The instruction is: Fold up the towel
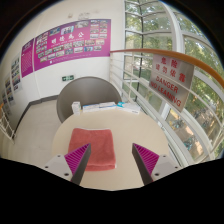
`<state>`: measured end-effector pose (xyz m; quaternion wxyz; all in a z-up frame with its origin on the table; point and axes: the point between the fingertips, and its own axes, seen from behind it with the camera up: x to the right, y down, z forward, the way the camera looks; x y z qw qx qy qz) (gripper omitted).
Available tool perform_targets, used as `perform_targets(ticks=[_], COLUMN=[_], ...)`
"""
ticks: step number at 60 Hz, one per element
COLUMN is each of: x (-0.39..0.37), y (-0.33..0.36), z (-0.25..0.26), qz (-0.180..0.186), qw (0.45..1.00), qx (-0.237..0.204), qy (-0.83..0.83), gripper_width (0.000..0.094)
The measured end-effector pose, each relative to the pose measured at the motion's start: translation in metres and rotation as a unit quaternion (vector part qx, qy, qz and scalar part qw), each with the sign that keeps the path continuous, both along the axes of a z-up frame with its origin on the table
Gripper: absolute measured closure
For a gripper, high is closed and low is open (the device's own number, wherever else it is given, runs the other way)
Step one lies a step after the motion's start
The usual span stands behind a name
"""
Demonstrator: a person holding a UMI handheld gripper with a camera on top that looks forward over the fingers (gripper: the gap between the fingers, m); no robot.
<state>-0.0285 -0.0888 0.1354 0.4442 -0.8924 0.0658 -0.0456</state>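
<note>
A: Where's the towel (92,147)?
B: Flat on the round surface (120,135), just ahead of your left finger (77,160).
A: Tool (112,164)?
B: Open, holding nothing.

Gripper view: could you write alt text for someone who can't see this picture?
A pink towel lies folded flat on a pale round table, just ahead of the open tool, whose left finger overlaps the towel's near edge. Beyond stand a grey chair, a poster wall and large windows.
</note>
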Motion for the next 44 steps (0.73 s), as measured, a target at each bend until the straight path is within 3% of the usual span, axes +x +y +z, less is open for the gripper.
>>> perform_targets(ticks=[18, 28, 44], x=[-0.061, -0.086, -0.103], y=[-0.134, -0.208, -0.25], z=[0.08, 0.1, 0.12], qz=[-0.016, -0.021, -0.008], qw=[0.999, 0.999, 0.998], qx=[0.034, 0.025, 0.036], qy=[-0.037, -0.034, -0.042], gripper_width=[0.0081, 0.008, 0.008])
